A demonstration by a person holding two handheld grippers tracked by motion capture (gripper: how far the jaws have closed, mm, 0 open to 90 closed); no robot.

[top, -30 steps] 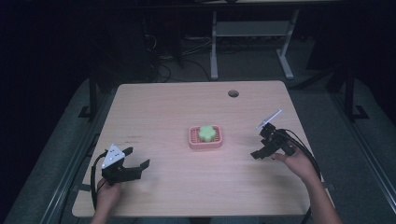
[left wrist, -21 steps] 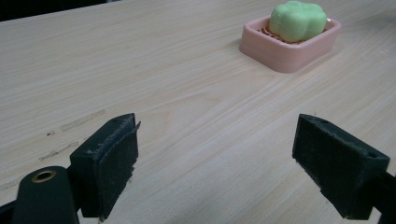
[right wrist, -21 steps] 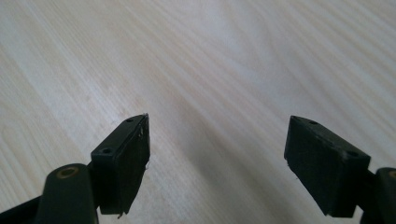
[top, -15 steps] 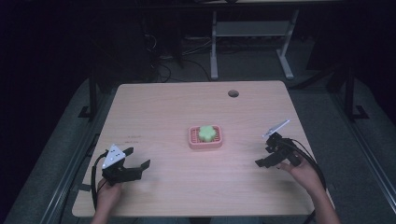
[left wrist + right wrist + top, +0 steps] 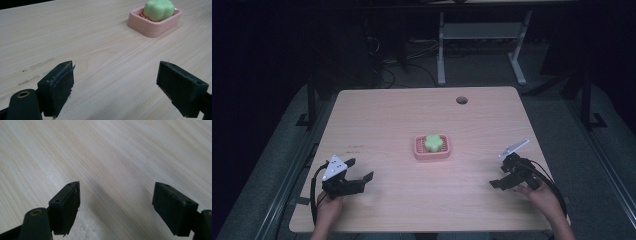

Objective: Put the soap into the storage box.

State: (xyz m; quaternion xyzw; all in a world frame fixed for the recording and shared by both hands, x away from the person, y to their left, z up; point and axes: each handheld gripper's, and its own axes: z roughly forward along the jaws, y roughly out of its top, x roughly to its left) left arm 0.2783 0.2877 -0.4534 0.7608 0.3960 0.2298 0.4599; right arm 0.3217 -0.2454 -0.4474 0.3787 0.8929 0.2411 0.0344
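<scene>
Two tools sat low near the table's (image 5: 377, 115) front edge. Left tool (image 5: 358, 171) had jaws wide apart, empty; right tool (image 5: 500, 176) likewise. One pink soap dish (image 5: 431, 153) lay mid-table, long axis left-right, holding one green soap (image 5: 434, 142). Dish ribs mostly hidden. One round hole (image 5: 461, 100) farther back.

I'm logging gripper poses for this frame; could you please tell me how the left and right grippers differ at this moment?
The left gripper sits near the table's front left corner, the right gripper near the right edge. The left gripper view takes in the pink soap dish holding green soap; the right gripper view looks down on bare wood. Both are open, hold nothing, and are each held by a hand.
</scene>
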